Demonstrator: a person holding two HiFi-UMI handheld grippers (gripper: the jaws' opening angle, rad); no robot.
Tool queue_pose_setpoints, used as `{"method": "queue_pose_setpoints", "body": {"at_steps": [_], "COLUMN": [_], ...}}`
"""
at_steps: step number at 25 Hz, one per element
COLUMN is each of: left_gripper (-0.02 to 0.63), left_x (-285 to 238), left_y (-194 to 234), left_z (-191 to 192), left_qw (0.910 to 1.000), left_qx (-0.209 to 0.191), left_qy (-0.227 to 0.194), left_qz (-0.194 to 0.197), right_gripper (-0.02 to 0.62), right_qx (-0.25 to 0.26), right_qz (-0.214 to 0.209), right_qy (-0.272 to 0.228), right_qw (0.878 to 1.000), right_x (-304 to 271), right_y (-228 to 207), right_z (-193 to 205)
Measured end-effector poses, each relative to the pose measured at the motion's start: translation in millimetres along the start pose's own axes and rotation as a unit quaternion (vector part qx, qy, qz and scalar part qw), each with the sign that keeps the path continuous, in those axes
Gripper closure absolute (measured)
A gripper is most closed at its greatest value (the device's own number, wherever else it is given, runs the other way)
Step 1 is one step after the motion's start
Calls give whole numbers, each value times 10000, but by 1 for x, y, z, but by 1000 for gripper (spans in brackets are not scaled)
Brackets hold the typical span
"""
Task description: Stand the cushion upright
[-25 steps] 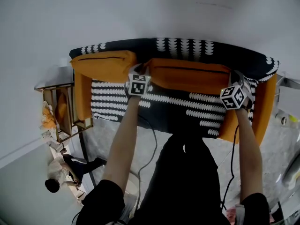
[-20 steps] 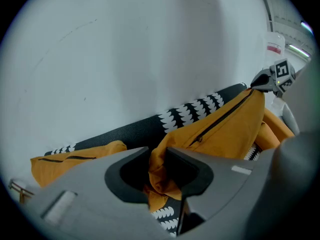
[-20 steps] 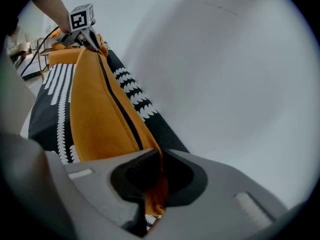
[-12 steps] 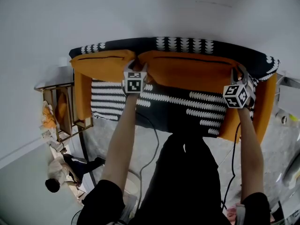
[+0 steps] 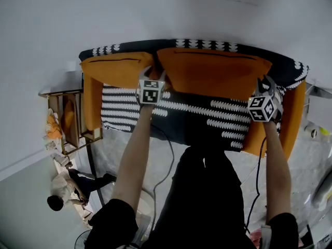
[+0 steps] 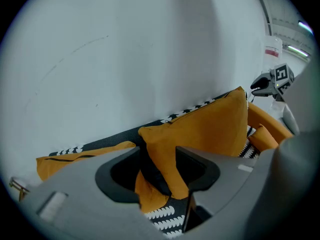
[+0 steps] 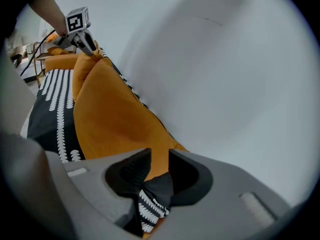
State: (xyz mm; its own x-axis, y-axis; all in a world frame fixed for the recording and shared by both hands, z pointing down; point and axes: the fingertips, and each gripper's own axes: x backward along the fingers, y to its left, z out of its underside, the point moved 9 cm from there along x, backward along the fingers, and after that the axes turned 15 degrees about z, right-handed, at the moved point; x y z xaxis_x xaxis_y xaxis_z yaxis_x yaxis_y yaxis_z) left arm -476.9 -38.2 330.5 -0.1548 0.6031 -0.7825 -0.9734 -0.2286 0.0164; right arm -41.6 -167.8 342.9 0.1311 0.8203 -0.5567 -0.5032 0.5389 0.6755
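Observation:
The long orange cushion [image 5: 212, 71] stands on edge against the back of the black-and-white patterned sofa [image 5: 176, 115]. My left gripper [image 5: 154, 72] is at its left end. In the left gripper view the cushion [image 6: 205, 126] has its corner between the jaws of that gripper [image 6: 157, 156], which have just been opening and stand apart from the fabric. My right gripper [image 5: 264, 82] is at the cushion's right end. The right gripper view shows the cushion [image 7: 115, 114] with its lower corner in the narrow gap of that gripper [image 7: 160, 159], whose jaws have also been opening.
A second orange cushion [image 5: 116, 69] leans on the sofa back at the left. Orange bolsters [image 5: 290, 118] line both sofa arms. A wooden side table [image 5: 67, 121] stands left of the sofa, and a person [image 5: 67, 188] is on the floor below it. A pale wall rises behind.
The long cushion has been tipped from lying low on the seat up against the sofa back. Both grippers' jaws have parted, and the left gripper has risen a little.

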Motion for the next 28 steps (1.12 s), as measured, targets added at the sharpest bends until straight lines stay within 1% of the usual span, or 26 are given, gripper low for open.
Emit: {"method": "queue_pose_setpoints", "body": {"at_steps": [7,15,19,21,24,26,28], "left_gripper": [393,397,442,477,494,505,531], "left_x": [24,69,96,111,135,150,163], "left_y": [-14,-41,-59,-68,-83,-95,-109], "left_z": [3,17,40,53,74,82,91], "left_qw": [9996,9964,9949,9940,9923,9904,9881], "left_qx": [-103,-212,-228,-259,-203,-203,-204], "left_qy": [-278,-796,-940,-1010,-1130,-1236,-1359], "left_qz": [36,189,282,330,463,581,683], "right_gripper": [480,480,480,480,480,494,507], "right_qx": [-54,-203,-277,-359,-596,-712,-806], "right_qz": [116,305,338,344,331,313,265], "right_qy": [-75,-108,-89,-75,-80,-122,-165], "right_qw": [9999,9993,9990,9987,9976,9969,9963], "right_x": [28,92,133,155,192,215,236], "right_y": [1,9,22,30,42,50,58], "right_z": [-4,-4,2,6,7,8,9]}}
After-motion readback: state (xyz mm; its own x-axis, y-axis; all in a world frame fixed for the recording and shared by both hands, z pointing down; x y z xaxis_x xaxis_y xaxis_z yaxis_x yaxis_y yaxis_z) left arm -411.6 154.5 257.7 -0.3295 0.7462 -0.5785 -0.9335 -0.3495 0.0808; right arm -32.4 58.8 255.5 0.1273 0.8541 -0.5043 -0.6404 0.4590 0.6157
